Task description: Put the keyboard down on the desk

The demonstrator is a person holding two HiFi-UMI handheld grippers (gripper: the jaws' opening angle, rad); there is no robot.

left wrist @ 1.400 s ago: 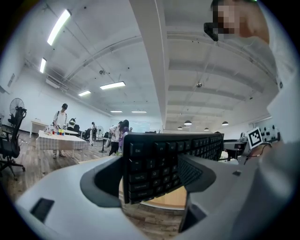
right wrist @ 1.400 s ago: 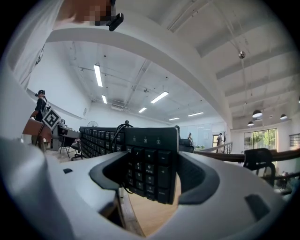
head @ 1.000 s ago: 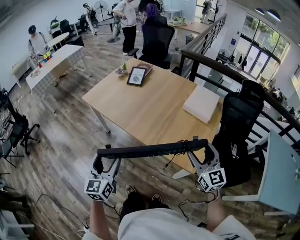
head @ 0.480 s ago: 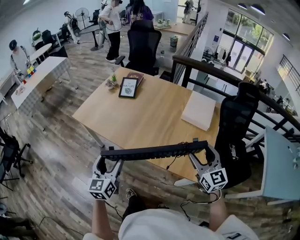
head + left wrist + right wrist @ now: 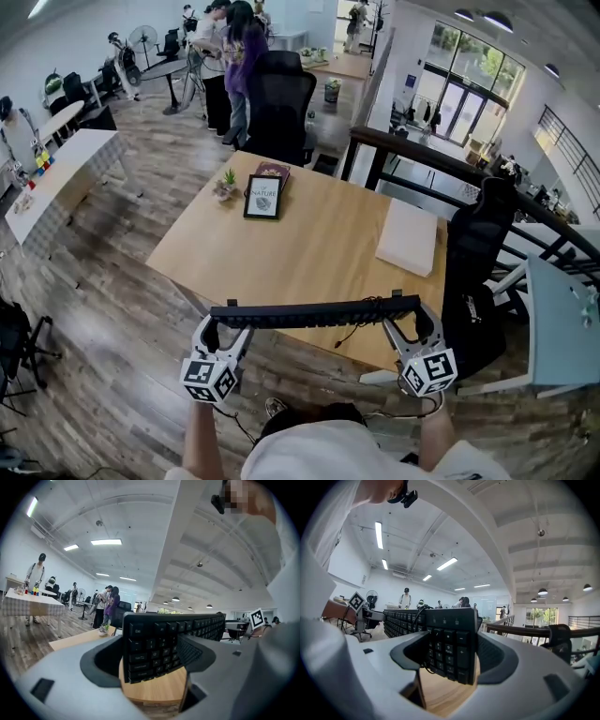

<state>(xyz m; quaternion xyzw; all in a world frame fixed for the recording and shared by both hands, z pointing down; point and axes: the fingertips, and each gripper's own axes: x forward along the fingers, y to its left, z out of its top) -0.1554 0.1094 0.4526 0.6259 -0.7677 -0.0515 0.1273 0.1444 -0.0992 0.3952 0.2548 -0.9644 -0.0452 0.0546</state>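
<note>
**Q:** Where is the keyboard?

**A:** The black keyboard [image 5: 314,311] hangs in the air at the lower centre of the head view. Its long axis runs left to right across the frame, almost level. It appears as a thin bar, seen edge-on. Both gripper views show its keys turned back towards the person.

**Q:** What holds it?

**A:** The left tongs [image 5: 217,333] are clamped on its left end and the right tongs [image 5: 412,323] on its right end. In each gripper view the jaws press against the two faces of the keyboard, with nothing else between them. Neither hand is nearer; each holds one end.

**Q:** Where is the desk from there?

**A:** The wooden surface [image 5: 309,244] lies beyond the keyboard, towards the upper middle of the frame, and below it. The keyboard's length lies roughly along the near edge. The bare wood straight ahead looks like the landing place, reached by going forward and down. A white pad [image 5: 410,236] lies to the right and a framed picture [image 5: 262,198] towards the far left corner, both well apart from it.

**Q:** Anything unclear?

**A:** I cannot tell whether the keyboard is already above the near edge or just short of it. A thin cable [image 5: 345,333] dangles from it, and where the cable ends is not clear.
</note>
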